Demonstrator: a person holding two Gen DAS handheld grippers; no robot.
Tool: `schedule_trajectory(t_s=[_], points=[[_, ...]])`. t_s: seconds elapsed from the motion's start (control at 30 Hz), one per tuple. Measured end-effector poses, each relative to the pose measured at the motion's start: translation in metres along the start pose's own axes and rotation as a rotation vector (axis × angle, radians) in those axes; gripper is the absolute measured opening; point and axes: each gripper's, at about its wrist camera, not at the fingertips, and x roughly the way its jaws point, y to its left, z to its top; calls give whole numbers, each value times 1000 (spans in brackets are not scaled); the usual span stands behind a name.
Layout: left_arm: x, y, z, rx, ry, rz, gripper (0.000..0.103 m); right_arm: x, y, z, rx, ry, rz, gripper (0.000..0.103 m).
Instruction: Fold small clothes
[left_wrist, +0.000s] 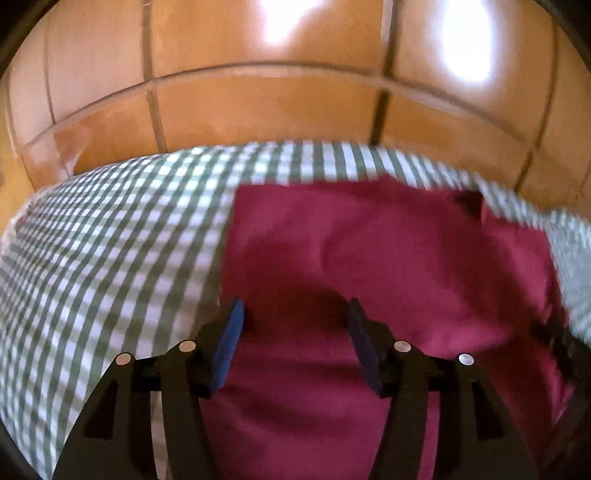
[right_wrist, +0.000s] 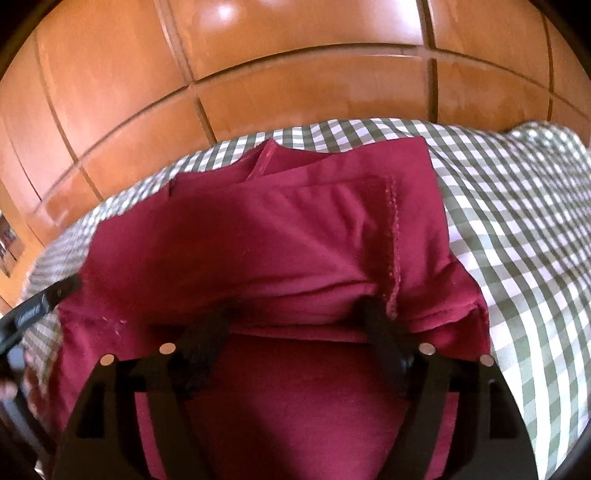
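Here, folded maroon garment (left_wrist: 369, 251) on checked cloth (left_wrist: 110, 240) lies below left gripper (left_wrist: 295, 317), jaws released; right gripper (right_wrist: 299, 314) jaws spread, tips at fold edge, gripping nothing.

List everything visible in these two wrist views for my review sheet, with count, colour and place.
garment: one, dark red, lying partly folded in layers on the checked cloth, a stitched seam showing near its right side in the right wrist view
checked cloth: one, green and white gingham, spread under the garment
wooden panels: several, glossy orange-brown with dark grooves, behind the cloth
left gripper: one, black with blue pads, jaws apart above the garment, nothing between them
right gripper: one, black, jaws wide apart, fingertips against a fold of the garment, not clamping it
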Motion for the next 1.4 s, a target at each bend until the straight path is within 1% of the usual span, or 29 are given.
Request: schedule_trajectory(t_s=[0.03, 0.07, 0.17, 0.27, 0.3, 0.33, 0.4, 0.47, 0.53, 0.67, 0.77, 0.8, 0.83, 0.9, 0.93, 1.0, 1.13, 1.4], points=[[10, -7, -6, 38, 29, 25, 57, 1, 1, -1, -6, -1, -5, 78], [15, -8, -10, 43, 42, 26, 57, 3, 2, -2, -11, -2, -8, 78], [12, -7, -8, 21, 32, 28, 57, 3, 1, -3, -10, -7, -9, 78], [-5, -3, -9, -1, 7, 10, 58, 4, 0, -3, -12, -7, -7, 79], [-16, 0, -11, -3, -17, 6, 62, 6, 1, -3, -14, -7, -6, 80], [-22, 1, -11, -6, -34, 7, 72, 5, 1, -4, -15, -8, -5, 80], [-38, 6, -13, -23, -75, 4, 75, 5, 1, -4, -20, -8, -8, 81], [-54, 11, -15, -32, -98, -7, 75, 6, 3, -4, -28, -6, -13, 82], [-67, 15, -19, -49, -105, -21, 75, 6, 3, -4, -33, -6, -17, 83], [-86, 21, -24, -65, -122, -27, 75, 6, 5, -4, -43, -3, -23, 85], [-99, 25, -31, -76, -131, -26, 75, 9, 12, -3, -83, 19, -45, 91], [-102, 27, -33, -80, -132, -26, 75, 10, 15, -3, -99, 30, -55, 94], [-106, 29, -35, -83, -134, -26, 75, 11, 20, -3, -125, 54, -60, 101], [-113, 32, -40, -83, -141, -18, 75, 8, 25, -5, -145, 68, -88, 101], [-116, 34, -43, -83, -146, -15, 75, 4, 25, -7, -134, 70, -77, 101], [-121, 36, -47, -80, -147, -12, 75, -7, 22, -11, -82, 74, -25, 101], [-126, 42, -58, -83, -140, -6, 75, -30, 19, -23, -40, 68, 11, 101], [-127, 47, -83, -93, -97, -9, 75, -63, 5, -58, -19, 111, 0, 101]])
